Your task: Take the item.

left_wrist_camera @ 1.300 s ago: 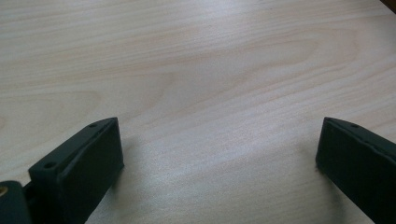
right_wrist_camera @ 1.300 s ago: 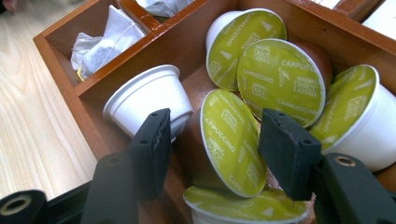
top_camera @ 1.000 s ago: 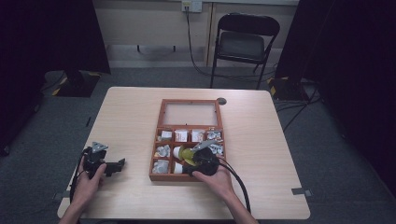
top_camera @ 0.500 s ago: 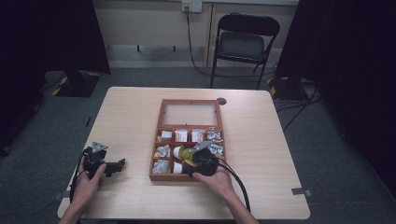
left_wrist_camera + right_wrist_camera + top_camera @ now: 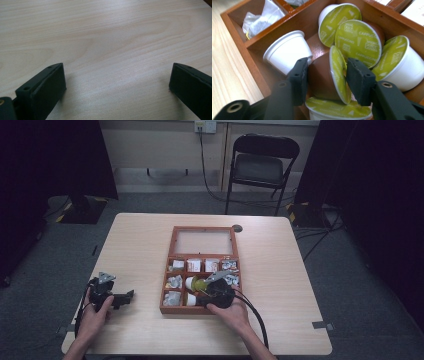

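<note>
A wooden compartment box (image 5: pixel 168 270) lies open at the table's middle, holding coffee capsules and wrapped tea bags. My right gripper (image 5: pixel 202 292) reaches into a near compartment. In the right gripper view its jaws have just been closing and now press on both sides of a brown capsule (image 5: pixel 322 77) with a green foil lid, which lies on its side. My right gripper (image 5: pixel 327 67) has other green-lidded capsules (image 5: pixel 358 40) and a white capsule (image 5: pixel 287 52) crowded around it. My left gripper (image 5: pixel 129 296) rests on the bare table at the left, and its jaws (image 5: pixel 117 82) are open with nothing between them.
The box's glass-paned lid (image 5: pixel 204 242) lies flat behind the compartments. Tea bags (image 5: pixel 259 20) fill a neighbouring compartment. A small dark disc (image 5: pixel 237 228) sits on the table behind the box. A folding chair (image 5: pixel 260 165) stands beyond the far edge.
</note>
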